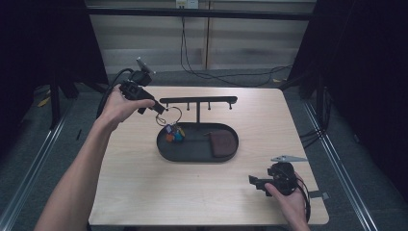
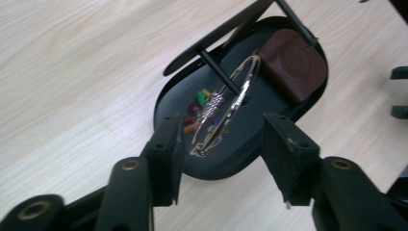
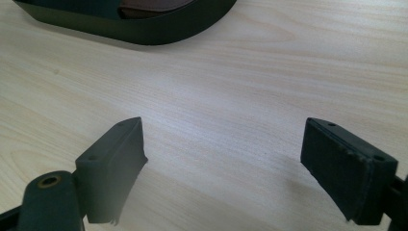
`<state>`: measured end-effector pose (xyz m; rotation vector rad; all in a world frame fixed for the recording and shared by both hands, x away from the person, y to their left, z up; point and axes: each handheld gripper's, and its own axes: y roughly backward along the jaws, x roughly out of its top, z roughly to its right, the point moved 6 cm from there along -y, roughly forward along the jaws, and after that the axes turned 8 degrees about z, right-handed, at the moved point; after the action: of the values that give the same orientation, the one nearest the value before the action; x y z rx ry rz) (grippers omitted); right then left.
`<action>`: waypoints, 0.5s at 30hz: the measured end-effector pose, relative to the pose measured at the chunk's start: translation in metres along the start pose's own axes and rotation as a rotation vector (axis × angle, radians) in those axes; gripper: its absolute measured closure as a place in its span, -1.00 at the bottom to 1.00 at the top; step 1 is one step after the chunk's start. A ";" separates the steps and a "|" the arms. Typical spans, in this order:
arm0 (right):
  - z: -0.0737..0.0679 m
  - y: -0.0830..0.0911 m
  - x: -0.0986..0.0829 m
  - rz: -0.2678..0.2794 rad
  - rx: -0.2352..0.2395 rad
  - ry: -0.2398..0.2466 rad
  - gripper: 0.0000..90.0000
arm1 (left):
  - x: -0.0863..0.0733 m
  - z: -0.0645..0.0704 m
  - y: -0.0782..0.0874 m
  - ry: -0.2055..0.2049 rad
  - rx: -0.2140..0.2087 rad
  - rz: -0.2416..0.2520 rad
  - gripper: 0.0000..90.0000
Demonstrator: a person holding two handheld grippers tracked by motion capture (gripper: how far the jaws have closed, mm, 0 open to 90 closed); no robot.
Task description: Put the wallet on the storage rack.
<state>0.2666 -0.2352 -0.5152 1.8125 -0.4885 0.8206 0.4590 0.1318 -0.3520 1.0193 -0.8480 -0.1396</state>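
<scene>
Our left tool (image 2: 219,144) spread around a silver key ring with coloured charms (image 2: 226,103), over a black oval metal tray (image 2: 250,144), a brown leather pouch (image 2: 293,62) seen up close, our right tool (image 3: 223,166) spread above the pale wooden table (image 3: 216,96).

On the one wooden table (image 1: 144,192): one black oval tray (image 1: 192,155) with one T-shaped rack (image 1: 198,100) bearing four pegs; one brown leather pouch (image 1: 222,143); one silver key ring (image 2: 231,103) carrying one cluster of coloured charms (image 1: 174,134). Two hand-held grippers are in frame, left (image 1: 159,108) and right (image 1: 251,180).
</scene>
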 end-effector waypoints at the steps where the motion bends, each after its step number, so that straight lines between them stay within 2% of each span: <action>1: 0.000 0.000 0.000 0.001 0.000 -0.001 -0.65 | -0.001 0.000 0.000 0.001 -0.004 0.001 -0.01; 5: 0.001 -0.001 0.001 0.002 0.002 -0.001 -0.65 | -0.002 -0.001 0.002 0.000 0.005 0.026 -0.24; 8: 0.001 -0.001 0.000 0.002 0.006 -0.008 -0.65 | -0.004 -0.002 0.004 0.002 0.012 0.069 -0.37; 10: 0.001 -0.001 0.000 0.001 0.007 -0.008 -0.65 | -0.007 -0.002 0.004 0.014 0.006 0.089 -0.47; 12: 0.001 -0.001 0.000 0.002 0.008 -0.004 -0.65 | -0.011 0.001 0.005 -0.019 -0.032 0.112 -0.62; 13: 0.002 -0.001 0.000 0.006 0.006 -0.004 -0.65 | -0.012 0.003 0.005 -0.005 -0.042 0.128 -0.62; 15: 0.002 0.001 0.000 0.007 0.002 -0.009 -0.65 | -0.015 0.007 0.006 -0.024 -0.049 0.159 -0.56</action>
<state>0.2670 -0.2376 -0.5150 1.8181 -0.4999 0.8189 0.4427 0.1377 -0.3542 0.9026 -0.9395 -0.0374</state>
